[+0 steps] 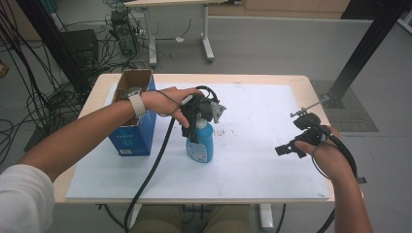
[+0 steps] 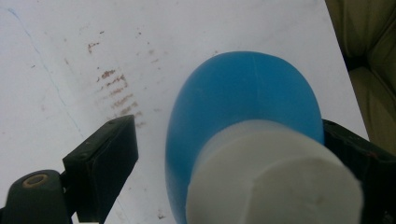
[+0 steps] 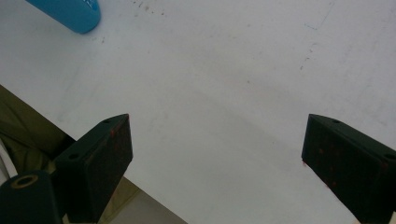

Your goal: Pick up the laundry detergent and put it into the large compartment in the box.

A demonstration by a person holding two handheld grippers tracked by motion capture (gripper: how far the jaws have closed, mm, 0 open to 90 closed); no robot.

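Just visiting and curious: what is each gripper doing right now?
Left gripper: open around the blue bottle's white cap, one jaw visibly clear of it.
Right gripper: open, holding nothing.

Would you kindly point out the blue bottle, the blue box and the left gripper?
blue bottle [image 1: 200, 145]: high view, its body.
blue box [image 1: 133, 136]: high view, its front face.
left gripper [image 2: 229, 154]: left gripper view, between its tips.

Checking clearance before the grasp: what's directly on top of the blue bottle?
The left claw hangs over the blue bottle, its jaws either side of the white cap. One jaw stands clear of the cap; contact on the other side is hidden. In the high view the hand covers the cap.
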